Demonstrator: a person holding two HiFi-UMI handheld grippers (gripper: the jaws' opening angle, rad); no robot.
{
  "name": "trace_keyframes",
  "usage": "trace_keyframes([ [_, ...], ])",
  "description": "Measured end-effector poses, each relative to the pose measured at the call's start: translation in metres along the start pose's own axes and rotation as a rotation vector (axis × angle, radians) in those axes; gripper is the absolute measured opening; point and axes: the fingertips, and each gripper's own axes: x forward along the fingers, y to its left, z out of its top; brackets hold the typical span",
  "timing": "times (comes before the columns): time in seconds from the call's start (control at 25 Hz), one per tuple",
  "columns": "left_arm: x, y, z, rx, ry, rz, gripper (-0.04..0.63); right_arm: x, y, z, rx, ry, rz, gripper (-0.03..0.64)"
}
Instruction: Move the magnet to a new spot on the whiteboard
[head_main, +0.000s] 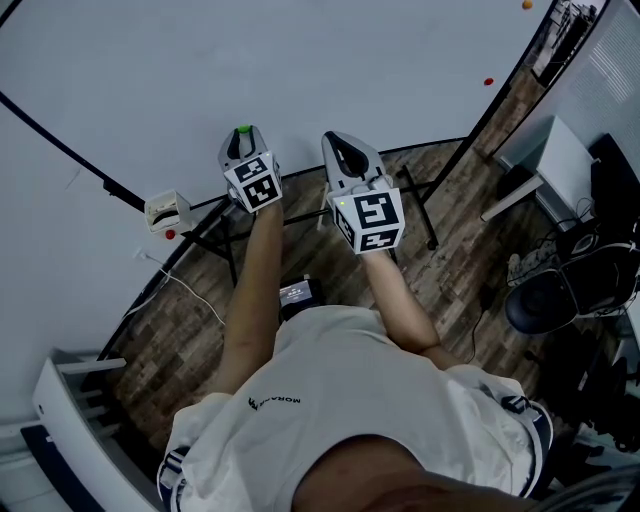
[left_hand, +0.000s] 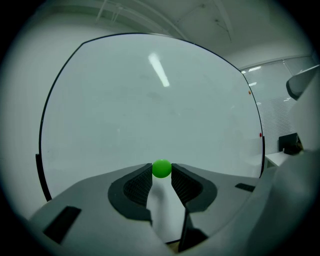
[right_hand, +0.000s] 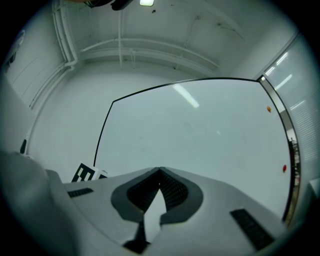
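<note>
Our left tongs (left_hand: 161, 174) are clamped on a small round green magnet (left_hand: 161, 168). It's pinched right at the tips of the ribbed black pads (left_hand: 137, 187), so the jaws sit a bit apart with the ball filling the gap. Our right tongs (right_hand: 160, 172) are closed tip to tip with nothing in them, hanging just beside the left ones.

The green magnet is down near the bottom edge of the big black-framed whiteboard (left_hand: 150, 100). Honestly we can't tell if it's actually touching the surface. Way over by the board's right edge there's a small red magnet (head_main: 488, 82) and a small orange magnet (head_main: 527, 5), both well apart from ours. Below the board we see brown wood-look floor (head_main: 200, 320), and off to our right a black office chair (head_main: 550, 300).
</note>
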Motion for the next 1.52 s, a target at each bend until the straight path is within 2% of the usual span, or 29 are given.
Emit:
trace_keyframes([
  [0.56,0.020,0.005,-0.007,0.040,0.032,-0.003,0.121,0.002,-0.006,0.000,-0.001,0.000,-0.012,0.014],
  [1.52,0.036,0.016,-0.010,0.019,0.081,0.003,0.121,-0.004,-0.007,-0.001,-0.043,0.004,-0.020,0.014],
])
